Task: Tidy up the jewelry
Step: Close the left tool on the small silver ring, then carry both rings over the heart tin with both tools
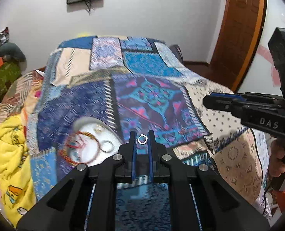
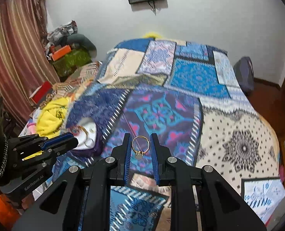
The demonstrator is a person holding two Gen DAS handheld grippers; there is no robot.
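We carry one piece of jewelry in each tool, lifted clear of the bed. The left tool (image 1: 142, 134) pinches a small silver ring (image 1: 142, 139) between its tips, and the right tool (image 2: 140, 137) pinches a gold ring (image 2: 140, 144) whose pale stone hangs at the bottom. Each ring is caught across its band at the very tips, most likely so that it stays in sight and can be let go cleanly.

The likely destination is the white dish (image 1: 96, 132), lying on the bed to the near left of the left tool. It already carries red and gold bangles (image 1: 84, 148) and a plain ring (image 1: 107, 146), so we judge the sorting to be partly done, with these two rings the next to go in.

The surface is soft: a patchwork bedspread (image 1: 150, 96) in blues, purples and cream covers the bed, so a dropped ring could easily vanish in the pattern. A yellow blanket (image 1: 9, 154) is bunched at the near left. Beyond stand a white wall, a wooden door (image 1: 239, 28) at the far right, and striped curtains (image 2: 13, 57) on the left.
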